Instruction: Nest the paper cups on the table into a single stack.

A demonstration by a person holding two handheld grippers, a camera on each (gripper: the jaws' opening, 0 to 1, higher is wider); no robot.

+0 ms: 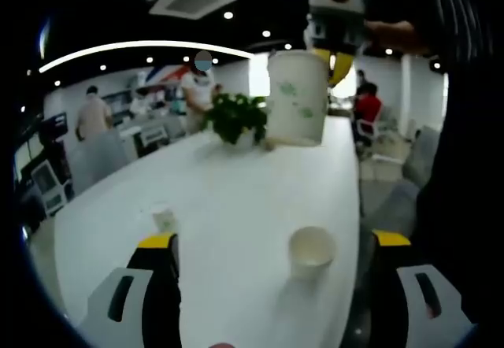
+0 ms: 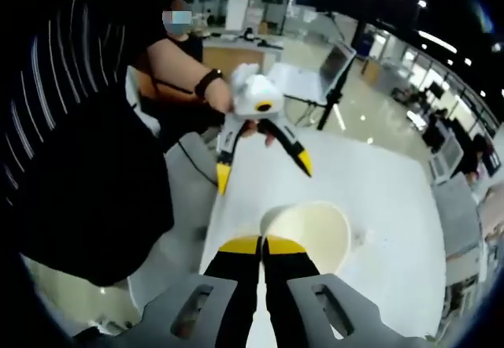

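A white paper cup (image 1: 311, 249) stands upright on the long white table (image 1: 236, 198), between the wide-apart jaws of my left gripper (image 1: 274, 239), which is open and holds nothing. Farther along and above the table hangs a taller paper cup with green prints (image 1: 298, 96), gripped at its rim by my right gripper (image 1: 331, 58). In the right gripper view my right gripper (image 2: 264, 244) is shut on the near rim of that cup (image 2: 315, 230), whose pale inside faces the camera. Beyond it the left gripper (image 2: 264, 171) points down, spread open.
A small pale cup (image 1: 164, 218) stands by my left jaw. A potted green plant (image 1: 236, 116) sits mid-table behind the held cup. The table's edge (image 1: 354, 206) runs close on the right, with chairs (image 1: 378, 139) beyond. Several people stand in the office behind.
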